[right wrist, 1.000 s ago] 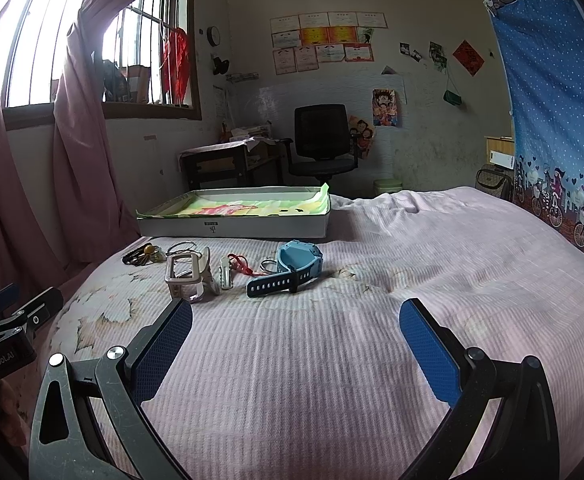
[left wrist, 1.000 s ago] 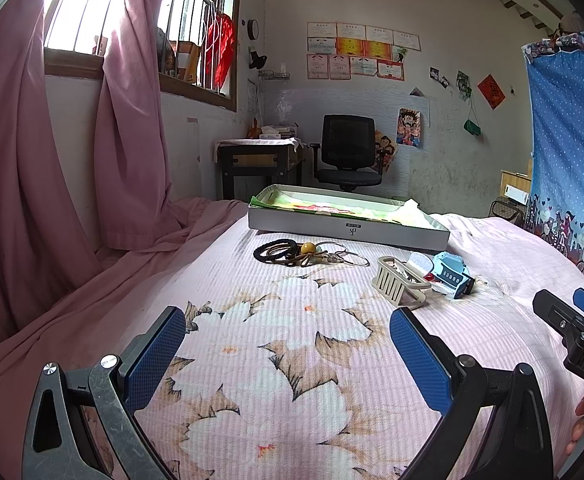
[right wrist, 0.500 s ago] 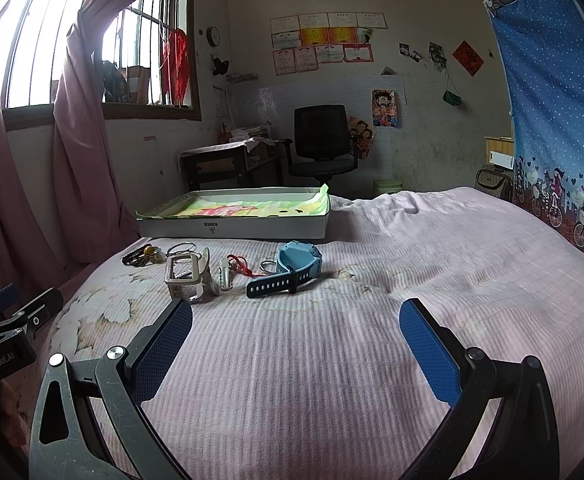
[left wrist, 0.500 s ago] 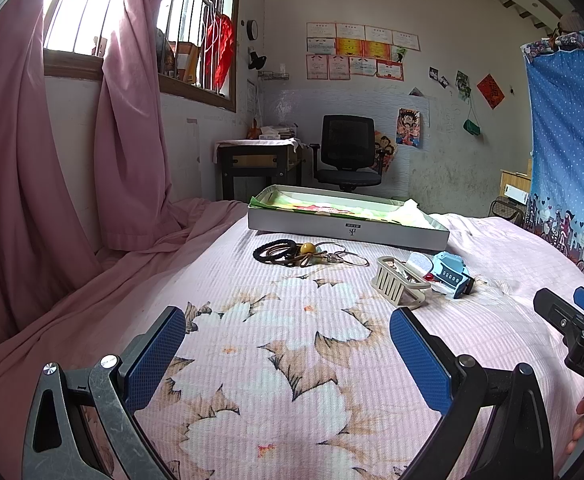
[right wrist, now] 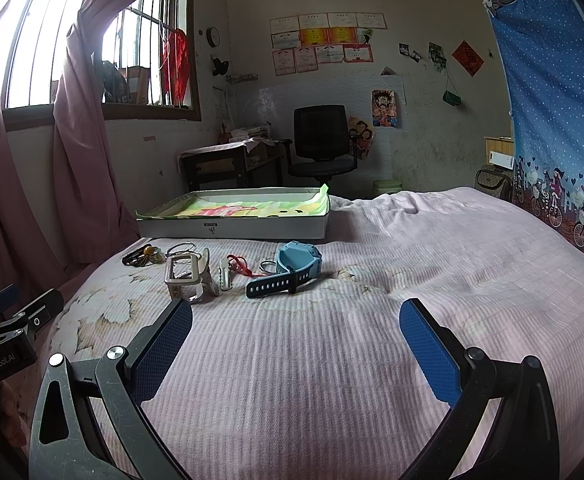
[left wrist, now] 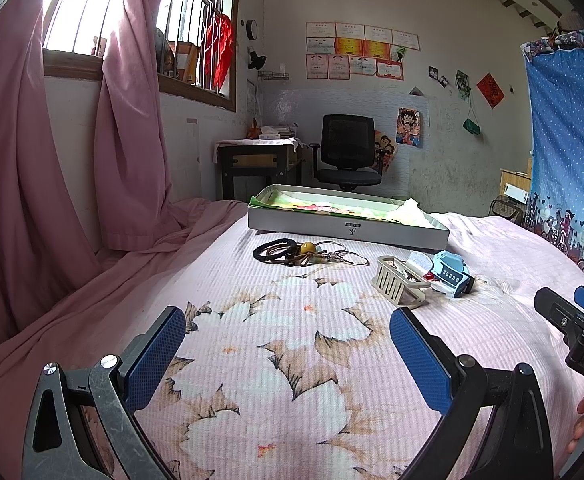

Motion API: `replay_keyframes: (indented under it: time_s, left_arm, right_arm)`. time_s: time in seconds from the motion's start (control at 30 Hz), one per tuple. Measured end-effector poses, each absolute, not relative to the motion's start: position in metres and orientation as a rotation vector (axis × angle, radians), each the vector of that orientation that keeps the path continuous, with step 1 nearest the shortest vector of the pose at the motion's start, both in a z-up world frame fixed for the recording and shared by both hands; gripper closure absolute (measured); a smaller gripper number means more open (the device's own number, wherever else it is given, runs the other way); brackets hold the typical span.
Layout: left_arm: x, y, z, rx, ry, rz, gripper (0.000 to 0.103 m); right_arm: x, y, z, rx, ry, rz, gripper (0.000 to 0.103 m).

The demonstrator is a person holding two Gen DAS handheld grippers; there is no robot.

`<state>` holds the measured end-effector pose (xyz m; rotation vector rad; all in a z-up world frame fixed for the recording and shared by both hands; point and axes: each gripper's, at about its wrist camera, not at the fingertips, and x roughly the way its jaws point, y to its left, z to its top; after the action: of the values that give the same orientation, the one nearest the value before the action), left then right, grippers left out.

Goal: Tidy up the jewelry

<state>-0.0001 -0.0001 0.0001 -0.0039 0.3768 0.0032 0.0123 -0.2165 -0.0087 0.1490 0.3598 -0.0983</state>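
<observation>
Apparently nothing is picked yet: left gripper [left wrist: 286, 354] and right gripper [right wrist: 295, 342] hover wide apart, empty. Jewelry [right wrist: 228, 268] lies just before the tray [right wrist: 232, 229]; next, reach forward.
</observation>
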Motion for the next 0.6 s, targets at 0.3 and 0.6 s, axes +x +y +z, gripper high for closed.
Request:
replay_keyframes:
  time_s: [0.3,0.6]
  left_arm:
    - [0.0,-0.0001,0.0001,-0.003,0.377,0.003,0.0]
    - [0.0,-0.0001,0.0001,-0.002,0.376,0.003,0.0]
  right_arm:
    - [0.0121,-0.2165,-0.0088,0.149,0.359,-0.099,0.001]
    - [0.0115,-0.2164,-0.0088,0.145,0.358,-0.102,0.001]
